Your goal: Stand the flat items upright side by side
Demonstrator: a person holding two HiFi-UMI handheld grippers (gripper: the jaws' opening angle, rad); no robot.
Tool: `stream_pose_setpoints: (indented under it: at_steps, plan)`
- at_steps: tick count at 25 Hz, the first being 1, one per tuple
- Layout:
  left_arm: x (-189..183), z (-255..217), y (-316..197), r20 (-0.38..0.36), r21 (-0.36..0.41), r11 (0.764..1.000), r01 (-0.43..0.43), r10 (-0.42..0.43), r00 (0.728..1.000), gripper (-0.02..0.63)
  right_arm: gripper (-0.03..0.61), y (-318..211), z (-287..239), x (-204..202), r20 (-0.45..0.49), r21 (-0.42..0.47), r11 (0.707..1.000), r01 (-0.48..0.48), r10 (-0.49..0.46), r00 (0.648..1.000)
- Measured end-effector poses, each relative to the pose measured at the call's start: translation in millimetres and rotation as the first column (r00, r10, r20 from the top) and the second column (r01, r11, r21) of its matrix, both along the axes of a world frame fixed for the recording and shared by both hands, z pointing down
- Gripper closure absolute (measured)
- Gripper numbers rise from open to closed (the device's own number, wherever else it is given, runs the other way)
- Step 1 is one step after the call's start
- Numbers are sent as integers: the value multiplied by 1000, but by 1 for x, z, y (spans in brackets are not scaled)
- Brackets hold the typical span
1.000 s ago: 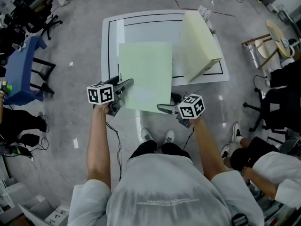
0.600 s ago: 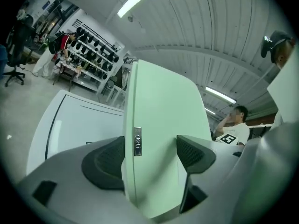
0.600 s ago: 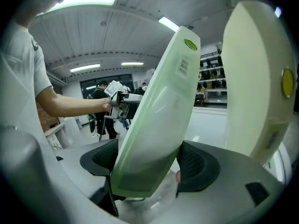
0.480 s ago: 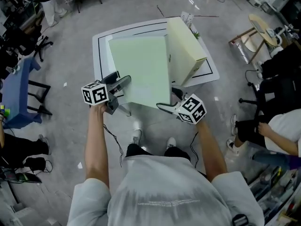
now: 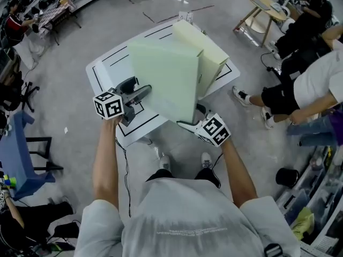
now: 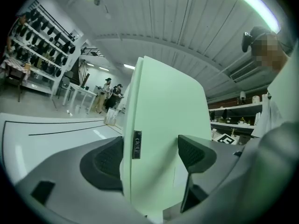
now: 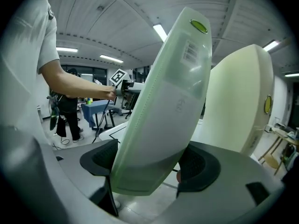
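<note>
**Item:** pale green flat box (image 5: 163, 79), one piece. It is standing on its lower edge at the near side of the white surface (image 5: 107, 71). Its long axis is rising steeply, and its top is leaning toward the cream box (image 5: 206, 47) just beside it. Its broad face is turning toward the person's left. Whether the two boxes are touching cannot be told.

**Holders:**
- Left gripper (image 5: 140, 92): its fingers (image 6: 105, 160) are spreading apart, with the green box's edge between them.
- Right gripper (image 5: 187, 123): its fingers (image 7: 198, 164) are pinching the box's lower corner.

**Change:** a second ago the green box was lying tilted back, with its broad face up to the head camera and well short of the cream box. It is now tipping up closer to upright and sitting nearer its neighbour.

**Surroundings:**
- A small white card (image 5: 185, 17) is standing behind the cream box.
- A blue table (image 5: 13, 154) is at the left.
- A wooden stool (image 5: 265, 7) and a person in a white shirt (image 5: 316, 79) are at the right.
- A black bucket (image 5: 286, 176) is on the floor.
</note>
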State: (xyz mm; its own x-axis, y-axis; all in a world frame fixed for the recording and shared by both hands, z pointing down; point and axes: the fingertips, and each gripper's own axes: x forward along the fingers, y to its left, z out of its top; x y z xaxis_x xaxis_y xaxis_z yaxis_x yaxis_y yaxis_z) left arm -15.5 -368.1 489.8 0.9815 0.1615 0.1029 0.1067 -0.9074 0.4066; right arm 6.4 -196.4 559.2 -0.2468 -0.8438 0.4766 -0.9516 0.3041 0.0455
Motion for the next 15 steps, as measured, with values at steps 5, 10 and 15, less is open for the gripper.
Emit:
stream_pose_setpoints:
  at_steps: [5, 10, 15]
  plan:
    - [24, -4, -3, -50, 53, 994, -97, 100, 994, 247, 176, -5, 5, 3, -10, 16, 996, -91, 91, 996]
    - [44, 0, 8, -38, 120, 974, -192, 198, 979, 245, 176, -3, 19, 10, -74, -29, 984, -177, 175, 982]
    - [64, 10, 10, -3, 189, 942, -278, 284, 959, 242, 176, -10, 42, 37, -213, -96, 945, -313, 288, 934]
